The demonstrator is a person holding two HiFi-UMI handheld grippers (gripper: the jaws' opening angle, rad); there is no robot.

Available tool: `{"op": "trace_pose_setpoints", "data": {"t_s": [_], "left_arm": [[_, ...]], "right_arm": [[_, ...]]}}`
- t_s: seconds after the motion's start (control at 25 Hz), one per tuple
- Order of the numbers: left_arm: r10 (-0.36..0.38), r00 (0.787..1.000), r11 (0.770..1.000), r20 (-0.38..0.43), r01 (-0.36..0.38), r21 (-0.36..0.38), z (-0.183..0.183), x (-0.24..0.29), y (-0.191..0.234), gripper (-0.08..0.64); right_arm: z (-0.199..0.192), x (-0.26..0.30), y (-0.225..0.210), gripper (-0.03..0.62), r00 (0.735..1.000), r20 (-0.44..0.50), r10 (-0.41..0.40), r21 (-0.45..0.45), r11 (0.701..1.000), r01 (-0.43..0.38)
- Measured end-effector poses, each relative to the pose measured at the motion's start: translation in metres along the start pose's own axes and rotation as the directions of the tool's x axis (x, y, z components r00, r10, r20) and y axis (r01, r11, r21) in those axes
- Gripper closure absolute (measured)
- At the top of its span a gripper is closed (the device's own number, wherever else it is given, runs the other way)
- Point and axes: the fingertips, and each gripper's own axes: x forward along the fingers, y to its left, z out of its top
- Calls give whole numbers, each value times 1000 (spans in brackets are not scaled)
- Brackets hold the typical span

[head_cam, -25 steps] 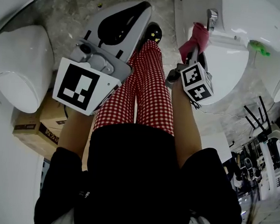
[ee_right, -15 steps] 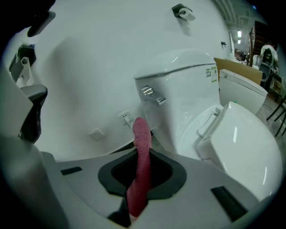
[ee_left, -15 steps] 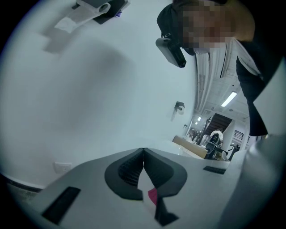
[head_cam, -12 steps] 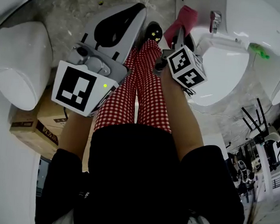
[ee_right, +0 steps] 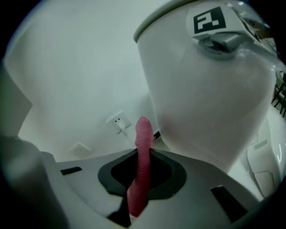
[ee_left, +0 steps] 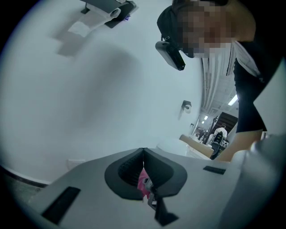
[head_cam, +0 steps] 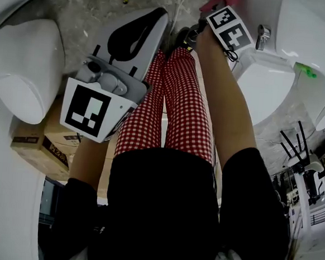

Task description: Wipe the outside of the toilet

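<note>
Right gripper (ee_right: 143, 154) pinches pink cloth (ee_right: 143, 129): likely soft, light, floppy; grip mid-fold. Toilet (ee_right: 201, 98) looks glazed and slick. Left gripper (ee_left: 143, 152) is pressed together.

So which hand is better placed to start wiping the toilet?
The right. The right gripper is shut on the pink cloth, close beside the toilet tank. The left gripper is on the far side of the person's legs, jaws together, pointing away.

Left gripper (ee_left: 143, 154) beside thigh, fingers together; right arm outstretched, right gripper (ee_right: 144, 154) pinching cloth (ee_right: 143, 132).
</note>
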Motion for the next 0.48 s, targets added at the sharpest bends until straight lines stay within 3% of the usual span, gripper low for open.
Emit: {"op": "trace_pose_setpoints", "data": {"t_s": [0.24, 0.48], "left_arm": [[13, 1000, 1000, -24, -13, -7, -5, -8, 7, 551], [6, 999, 1000, -40, -7, -21, -11, -7, 5, 551]], "right_arm": [[10, 49, -10, 537, 999, 30, -11, -35, 999, 12], [14, 54, -32, 537, 994, 11, -107, -28, 994, 107]]}}
